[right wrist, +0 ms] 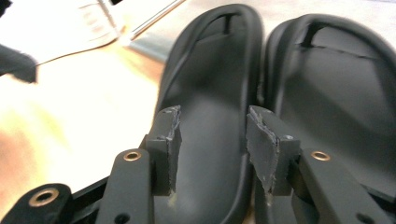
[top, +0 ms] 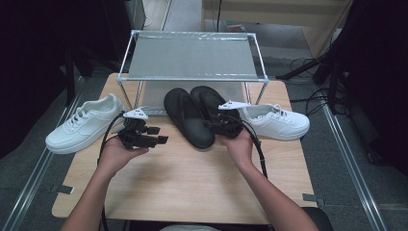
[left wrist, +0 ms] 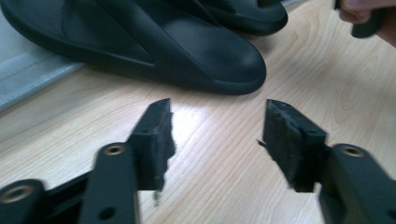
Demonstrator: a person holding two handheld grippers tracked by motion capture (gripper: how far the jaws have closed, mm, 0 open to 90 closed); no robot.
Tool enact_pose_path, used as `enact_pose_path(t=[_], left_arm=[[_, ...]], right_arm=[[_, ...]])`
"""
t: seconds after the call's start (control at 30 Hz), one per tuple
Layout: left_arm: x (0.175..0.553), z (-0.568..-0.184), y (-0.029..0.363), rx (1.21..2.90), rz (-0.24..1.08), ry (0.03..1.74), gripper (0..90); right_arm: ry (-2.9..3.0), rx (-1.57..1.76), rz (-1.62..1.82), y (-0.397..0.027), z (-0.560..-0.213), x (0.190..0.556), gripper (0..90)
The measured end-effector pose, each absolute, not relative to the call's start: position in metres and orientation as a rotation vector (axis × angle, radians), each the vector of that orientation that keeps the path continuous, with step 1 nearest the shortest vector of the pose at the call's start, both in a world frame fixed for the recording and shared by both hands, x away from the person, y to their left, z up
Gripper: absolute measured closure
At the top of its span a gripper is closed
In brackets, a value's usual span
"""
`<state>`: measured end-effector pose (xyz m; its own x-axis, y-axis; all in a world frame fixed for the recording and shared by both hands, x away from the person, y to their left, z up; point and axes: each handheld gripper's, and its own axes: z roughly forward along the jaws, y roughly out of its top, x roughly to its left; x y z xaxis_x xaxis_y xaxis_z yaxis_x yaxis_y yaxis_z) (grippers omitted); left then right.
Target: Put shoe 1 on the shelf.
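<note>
— From above, where were the slippers?
— Mid-frame: black slippers (top: 195,115), the right gripper (top: 226,126) over them.
— Left gripper view?
— The left gripper (left wrist: 217,140) gaped, empty, slippers at top.
— Right gripper view?
— Jaws apart above one sole, probably lining up a grab.

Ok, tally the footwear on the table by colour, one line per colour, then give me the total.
Black sandals: 2, one on the left and one on the right, lying side by side in front of the rack.
White sneakers: 2, one at the table's left edge and one at its right.
Total: 4
</note>
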<state>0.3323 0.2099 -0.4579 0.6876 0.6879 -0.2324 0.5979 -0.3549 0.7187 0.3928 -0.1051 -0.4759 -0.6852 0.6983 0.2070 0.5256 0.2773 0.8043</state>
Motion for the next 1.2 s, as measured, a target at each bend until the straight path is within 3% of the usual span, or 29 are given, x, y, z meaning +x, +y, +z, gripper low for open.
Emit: enact_pose_path(t=[0.27, 0.47, 0.67, 1.2], left_arm=[[0.347, -0.446, 0.211, 2.016, 0.199, 0.952, 74.7], [0.364, -0.435, 0.203, 2.056, 0.195, 0.915, 86.6], [0.382, -0.426, 0.199, 2.067, 0.181, 0.902, 89.3], [0.427, -0.379, 0.200, 2.052, 0.176, 0.889, 89.9]], right_arm=[[2.380, 1.053, 1.429, -0.120, -0.482, 0.367, 58.1], [2.424, 1.015, 1.407, -0.132, -0.492, 0.353, 58.9], [2.419, 1.043, 1.381, -0.139, -0.497, 0.346, 61.6], [2.437, 1.106, 1.351, -0.145, -0.507, 0.349, 89.6]])
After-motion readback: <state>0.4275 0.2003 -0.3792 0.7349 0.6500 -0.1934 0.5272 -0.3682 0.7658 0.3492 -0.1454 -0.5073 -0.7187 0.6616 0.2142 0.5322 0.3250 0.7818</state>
